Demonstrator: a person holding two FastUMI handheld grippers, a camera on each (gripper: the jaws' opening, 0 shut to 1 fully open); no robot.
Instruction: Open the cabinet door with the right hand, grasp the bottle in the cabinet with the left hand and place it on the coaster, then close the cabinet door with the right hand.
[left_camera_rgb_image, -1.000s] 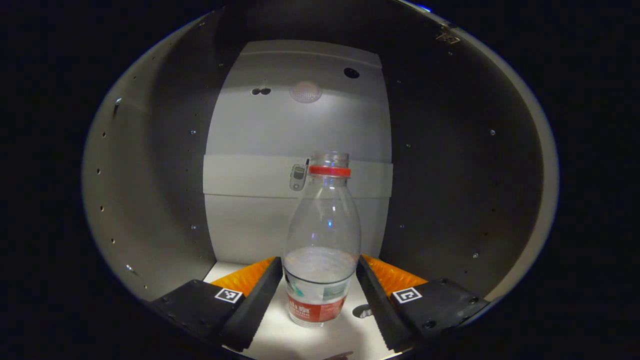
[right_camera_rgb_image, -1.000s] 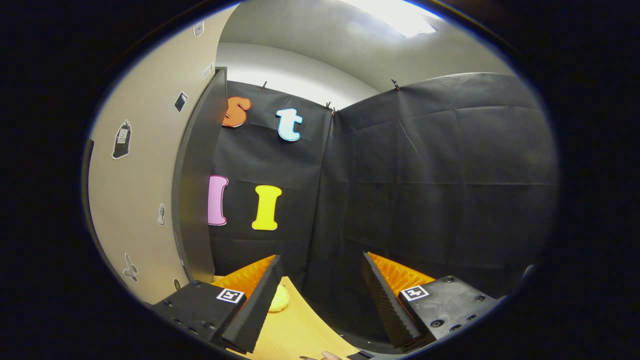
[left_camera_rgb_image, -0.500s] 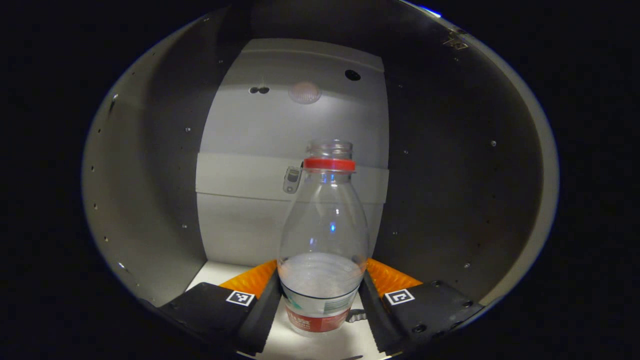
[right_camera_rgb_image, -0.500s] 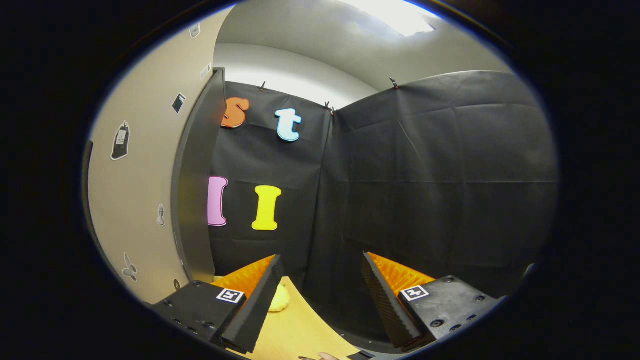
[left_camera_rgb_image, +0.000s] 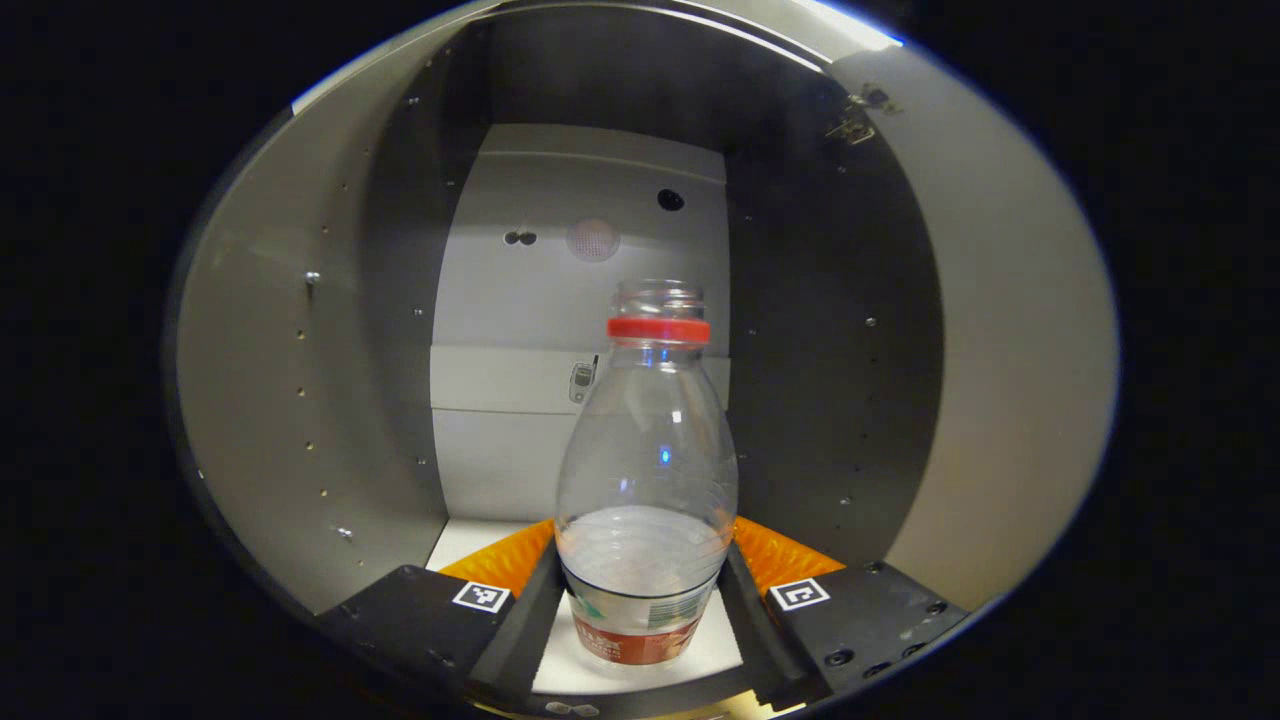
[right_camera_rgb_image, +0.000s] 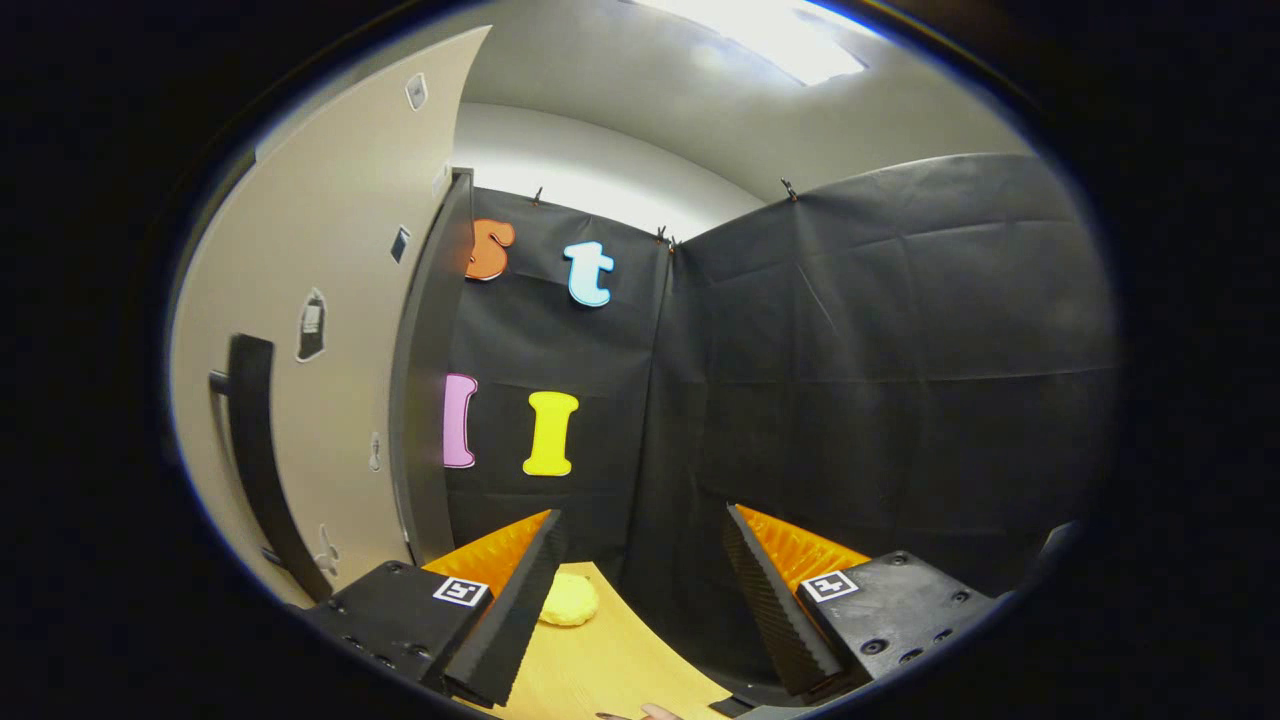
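Left gripper (left_camera_rgb_image: 640, 610): we see its jaws clamped on the bottle (left_camera_rgb_image: 645, 480), upright inside the cabinet (left_camera_rgb_image: 300, 350).
Right gripper (right_camera_rgb_image: 640, 590): jaws wide apart, holding nothing.

Bottle (left_camera_rgb_image: 647, 470) upright inside cabinet (left_camera_rgb_image: 260, 400)

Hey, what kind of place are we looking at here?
Probably a staged recording booth, not a real kitchen: black cloth walls, a wooden tabletop, and a bare cabinet with its door open. The left gripper holds a bottle inside it.
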